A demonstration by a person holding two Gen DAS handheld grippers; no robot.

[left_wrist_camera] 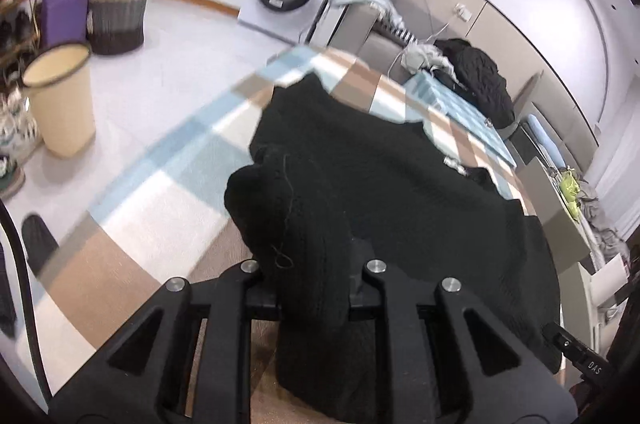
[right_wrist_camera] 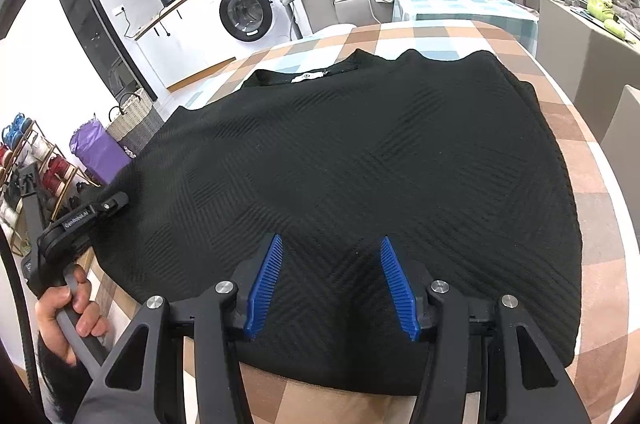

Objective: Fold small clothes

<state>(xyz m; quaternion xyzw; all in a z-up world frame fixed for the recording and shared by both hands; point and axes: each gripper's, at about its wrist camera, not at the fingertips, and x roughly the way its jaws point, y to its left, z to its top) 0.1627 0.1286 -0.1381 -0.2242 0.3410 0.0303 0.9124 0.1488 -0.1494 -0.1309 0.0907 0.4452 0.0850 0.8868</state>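
The left gripper (left_wrist_camera: 312, 272) is clamped on a bunched edge of the black knit garment (right_wrist_camera: 360, 176), which is lifted at the garment's left side, while the right gripper (right_wrist_camera: 330, 280) is held with its blue pads (right_wrist_camera: 264, 288) spread above the near hem. The garment is spread flat on the checked tablecloth (right_wrist_camera: 592, 160), collar at the far edge. A first fold is judged to be in hand; next, the pinched edge is to be carried rightward over the body and released.
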